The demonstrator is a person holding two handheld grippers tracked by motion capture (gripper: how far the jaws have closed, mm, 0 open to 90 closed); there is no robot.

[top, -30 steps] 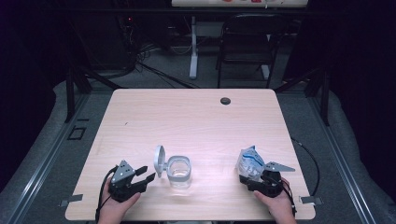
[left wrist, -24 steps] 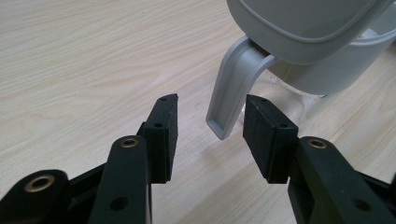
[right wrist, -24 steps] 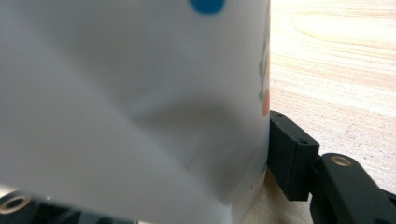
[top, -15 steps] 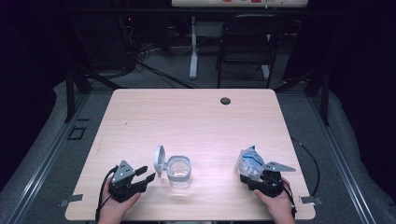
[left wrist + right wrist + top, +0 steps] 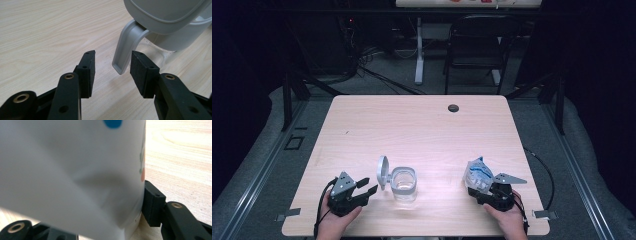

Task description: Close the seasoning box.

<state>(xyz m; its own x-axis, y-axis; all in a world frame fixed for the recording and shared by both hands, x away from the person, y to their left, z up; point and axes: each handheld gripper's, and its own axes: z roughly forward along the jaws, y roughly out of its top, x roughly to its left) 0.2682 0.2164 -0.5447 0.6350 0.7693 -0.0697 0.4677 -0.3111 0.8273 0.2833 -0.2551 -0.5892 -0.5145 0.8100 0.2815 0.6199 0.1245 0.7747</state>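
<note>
Table (image 5: 422, 125): light wood top; far half bare apart from a small dark round grommet (image 5: 453, 108) near the far edge; all work sits along the near edge.
Container (image 5: 404, 183): clear, square-mouthed, upright near the middle of the near edge; its grey lid (image 5: 383, 172) is flipped up on the left side.
Lid tab (image 5: 125, 47): grey strap curving down toward the tabletop, its tip just beside the left gripper's right pad.
Left gripper (image 5: 366, 189): near-left corner, aimed at the container; jaws wide apart, holding nothing, tab tip between the pads without contact.
Pouch (image 5: 477, 173): white and blue bag, upright at near right, well apart from the container.
Right gripper (image 5: 482, 189): jaws have just been closing; pouch between them, right pad pressed to its side.
Open room: clear board between container and pouch.
</note>
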